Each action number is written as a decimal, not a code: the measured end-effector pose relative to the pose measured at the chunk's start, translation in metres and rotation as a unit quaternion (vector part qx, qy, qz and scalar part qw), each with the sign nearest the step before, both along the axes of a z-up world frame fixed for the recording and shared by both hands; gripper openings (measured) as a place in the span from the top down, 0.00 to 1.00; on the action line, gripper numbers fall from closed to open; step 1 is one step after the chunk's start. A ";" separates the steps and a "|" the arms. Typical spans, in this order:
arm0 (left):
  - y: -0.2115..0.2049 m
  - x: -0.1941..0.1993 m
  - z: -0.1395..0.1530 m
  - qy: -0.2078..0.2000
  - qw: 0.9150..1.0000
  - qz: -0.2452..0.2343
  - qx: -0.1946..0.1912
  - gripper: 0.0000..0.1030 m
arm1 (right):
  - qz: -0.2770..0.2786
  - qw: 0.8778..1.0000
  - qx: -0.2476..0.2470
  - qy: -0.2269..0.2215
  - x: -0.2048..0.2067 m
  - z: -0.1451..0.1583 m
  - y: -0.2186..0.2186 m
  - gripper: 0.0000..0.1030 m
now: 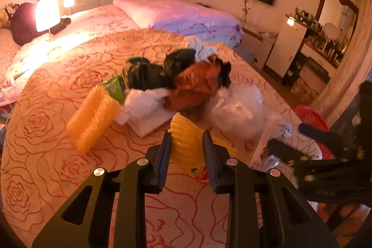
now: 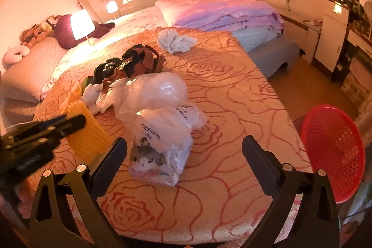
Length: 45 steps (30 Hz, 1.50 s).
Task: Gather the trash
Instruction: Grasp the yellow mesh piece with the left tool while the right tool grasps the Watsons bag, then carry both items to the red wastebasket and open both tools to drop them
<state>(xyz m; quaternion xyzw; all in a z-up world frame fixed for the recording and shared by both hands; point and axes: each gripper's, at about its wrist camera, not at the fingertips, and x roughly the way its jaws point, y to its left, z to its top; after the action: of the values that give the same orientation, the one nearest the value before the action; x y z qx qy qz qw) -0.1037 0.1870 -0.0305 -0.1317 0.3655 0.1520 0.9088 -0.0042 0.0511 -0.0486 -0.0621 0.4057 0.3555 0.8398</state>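
My left gripper (image 1: 186, 135) is shut on a yellow foam net sleeve (image 1: 186, 150) with a sticker, held just above the rose-patterned bedspread (image 1: 58, 155). A second yellow foam net (image 1: 93, 117) lies to its left. Beyond them sits a heap of trash: black and brown bags (image 1: 193, 80), white tissue (image 1: 144, 101), a green packet (image 1: 115, 87) and clear plastic bags (image 1: 234, 106). My right gripper (image 2: 185, 140) is open, its jaws wide apart on either side of a clear bag printed with a cat (image 2: 158, 150), without touching it.
A red mesh basket (image 2: 332, 155) stands off the bed's right edge. A crumpled white cloth (image 2: 176, 41) lies farther up the bedspread, with folded pink quilts (image 2: 220, 11) behind it. A lit lamp (image 2: 81, 23) and plush toys are at the left.
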 end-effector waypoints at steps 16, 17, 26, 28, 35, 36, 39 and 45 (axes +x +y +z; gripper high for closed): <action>0.008 0.000 0.002 -0.005 1.000 0.005 0.000 0.75 | 0.039 0.999 -0.015 0.004 -0.011 -0.006 0.004 0.53; 0.007 0.000 0.003 -0.006 1.000 0.004 0.001 0.75 | 0.036 0.999 -0.014 0.003 -0.011 -0.005 0.001 0.53; -0.006 0.000 0.012 -0.023 1.000 -0.012 0.003 0.75 | -0.012 1.000 -0.001 -0.022 -0.001 0.014 -0.035 0.53; -0.009 0.002 0.015 -0.028 1.000 -0.015 0.002 0.75 | -0.025 0.999 0.004 -0.029 0.005 0.019 -0.043 0.53; -0.028 0.016 0.027 -0.042 0.998 -0.043 0.009 0.75 | -0.062 0.997 0.016 -0.046 0.018 0.034 -0.067 0.53; -0.032 0.018 0.029 -0.043 0.998 -0.048 0.011 0.75 | -0.067 0.996 0.016 -0.048 0.019 0.035 -0.071 0.53; -0.042 0.029 0.032 -0.044 0.997 -0.067 0.019 0.75 | -0.081 0.995 0.017 -0.053 0.024 0.039 -0.083 0.53; -0.065 0.055 0.041 -0.049 0.993 -0.104 0.029 0.75 | -0.118 0.991 0.015 -0.066 0.036 0.046 -0.112 0.53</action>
<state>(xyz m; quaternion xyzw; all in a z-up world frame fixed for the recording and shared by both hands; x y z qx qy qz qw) -0.0491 0.1225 0.0106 -0.0741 0.3282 0.0601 0.9398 0.0319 -0.0609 -0.0022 -0.0244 0.3485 0.2550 0.9016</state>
